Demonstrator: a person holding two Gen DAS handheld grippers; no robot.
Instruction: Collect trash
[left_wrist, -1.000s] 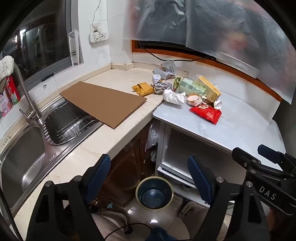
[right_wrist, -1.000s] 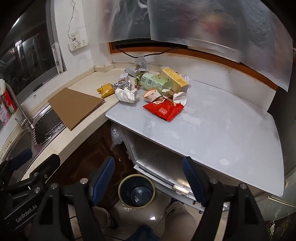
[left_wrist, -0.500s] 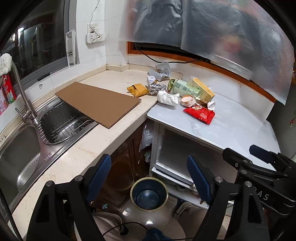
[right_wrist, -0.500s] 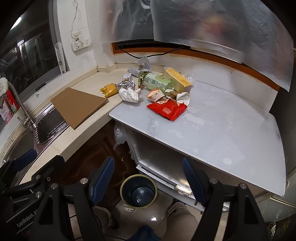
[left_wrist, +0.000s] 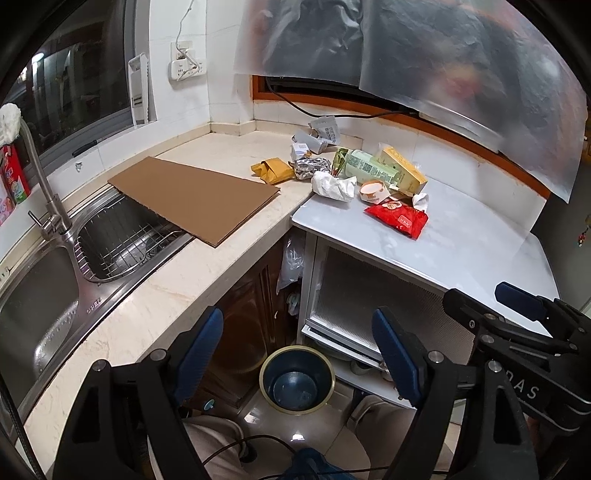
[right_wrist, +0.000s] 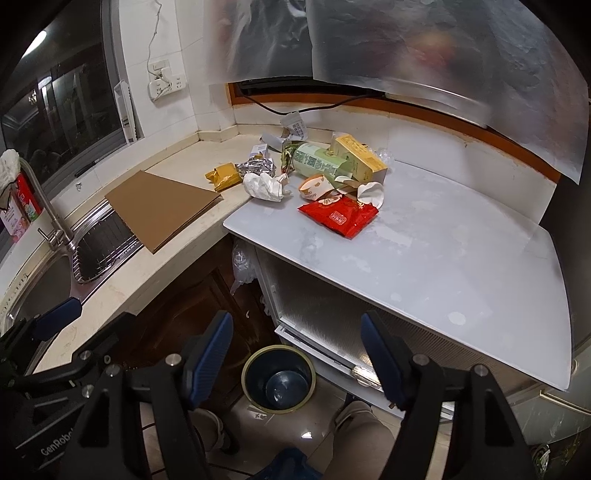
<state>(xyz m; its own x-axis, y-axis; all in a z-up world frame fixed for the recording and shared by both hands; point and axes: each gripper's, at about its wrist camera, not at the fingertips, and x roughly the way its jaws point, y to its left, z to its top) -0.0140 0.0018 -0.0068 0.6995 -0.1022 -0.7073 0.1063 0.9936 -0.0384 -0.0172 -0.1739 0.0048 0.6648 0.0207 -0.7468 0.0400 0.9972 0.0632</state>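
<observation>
A heap of trash lies at the counter's corner: a red snack packet (left_wrist: 399, 219) (right_wrist: 338, 216), crumpled white paper (left_wrist: 332, 186) (right_wrist: 264, 186), a foil ball (left_wrist: 310, 167) (right_wrist: 256, 166), a yellow wrapper (left_wrist: 271, 170) (right_wrist: 223, 175), a green pouch (right_wrist: 319, 160), a yellow carton (right_wrist: 360, 158) and a paper cup (right_wrist: 314, 186). A dark blue bin (left_wrist: 295, 382) (right_wrist: 279, 378) stands on the floor below. My left gripper (left_wrist: 297, 349) hangs open above the bin, far from the heap. The right gripper (right_wrist: 297, 347) is open too, with nothing between its fingers.
A brown cardboard sheet (left_wrist: 195, 195) lies over the beige counter (left_wrist: 155, 295) and part of the steel sink (left_wrist: 40, 295), which has a tap (left_wrist: 40, 184). The white worktop (right_wrist: 424, 258) sits over a low cabinet. A person's legs show beside the bin.
The left wrist view has drifted slightly, so the heap and the bin sit a little further left in it. Both grippers stay open with nothing between their fingers.
</observation>
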